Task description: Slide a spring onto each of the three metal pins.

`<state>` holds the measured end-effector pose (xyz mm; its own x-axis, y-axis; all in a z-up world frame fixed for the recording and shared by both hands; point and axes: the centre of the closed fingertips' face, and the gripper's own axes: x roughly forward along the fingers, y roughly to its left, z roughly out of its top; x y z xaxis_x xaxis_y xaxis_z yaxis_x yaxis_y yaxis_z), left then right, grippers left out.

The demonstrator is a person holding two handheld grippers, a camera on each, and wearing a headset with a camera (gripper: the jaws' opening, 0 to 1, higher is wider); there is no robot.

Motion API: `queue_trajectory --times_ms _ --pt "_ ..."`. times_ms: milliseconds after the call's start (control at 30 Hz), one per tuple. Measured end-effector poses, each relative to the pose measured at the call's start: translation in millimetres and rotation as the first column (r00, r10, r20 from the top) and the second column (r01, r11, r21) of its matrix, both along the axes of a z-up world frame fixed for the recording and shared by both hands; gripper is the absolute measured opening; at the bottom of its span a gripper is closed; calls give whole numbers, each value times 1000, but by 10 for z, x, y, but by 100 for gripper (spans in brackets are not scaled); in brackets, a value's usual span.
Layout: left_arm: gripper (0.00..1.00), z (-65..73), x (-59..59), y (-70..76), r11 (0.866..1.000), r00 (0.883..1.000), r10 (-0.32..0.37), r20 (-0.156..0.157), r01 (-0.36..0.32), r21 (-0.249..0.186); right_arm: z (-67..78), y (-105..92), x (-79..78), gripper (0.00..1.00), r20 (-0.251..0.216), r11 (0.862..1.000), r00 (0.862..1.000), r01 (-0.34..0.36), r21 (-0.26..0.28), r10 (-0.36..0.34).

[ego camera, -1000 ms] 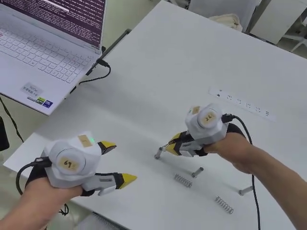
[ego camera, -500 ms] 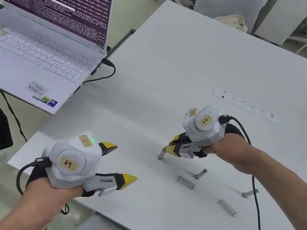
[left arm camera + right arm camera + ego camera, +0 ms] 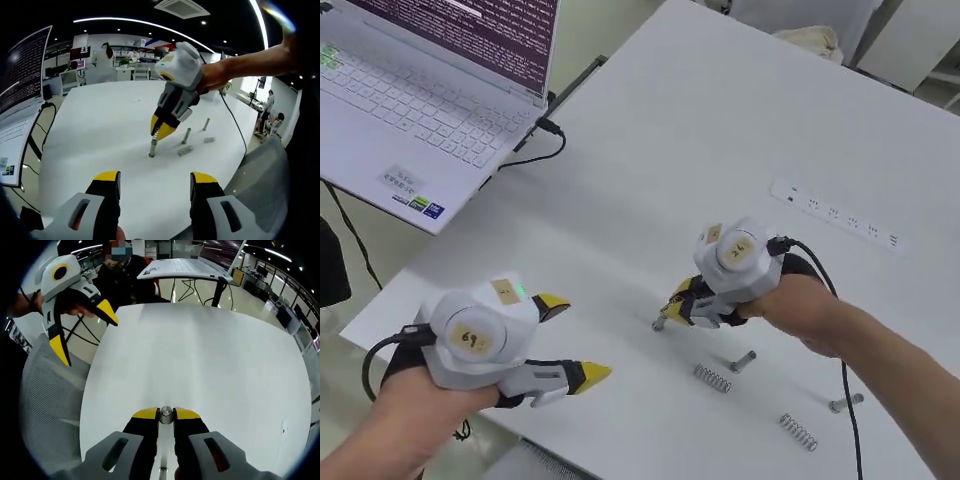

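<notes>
The right claw (image 3: 676,304) is clenched on a coiled wire spring (image 3: 155,134), set at the top of the leftmost upright metal pin (image 3: 152,148), just as a second ago. The right gripper view shows the spring's round end between yellow tips. The left claw (image 3: 580,338) hangs released at the near left of the smooth white surface (image 3: 720,130).
</notes>
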<state>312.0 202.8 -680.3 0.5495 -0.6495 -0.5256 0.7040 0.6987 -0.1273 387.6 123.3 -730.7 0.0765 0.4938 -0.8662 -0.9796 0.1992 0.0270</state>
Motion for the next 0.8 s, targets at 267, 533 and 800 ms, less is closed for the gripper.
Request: queue_trajectory --times_ms 267,533,800 --pt "51 -1 20 -7 1000 1000 1 -1 -1 -4 -83 38 -12 9 -7 1000 1000 -19 -16 19" --pt "51 -11 25 5 1000 1000 -2 -3 2 -1 -185 86 -11 9 -22 999 999 -33 -25 33" --pt "51 -14 40 24 1000 1000 2 -4 -2 2 -323 73 -32 9 -32 996 998 -64 -57 63"
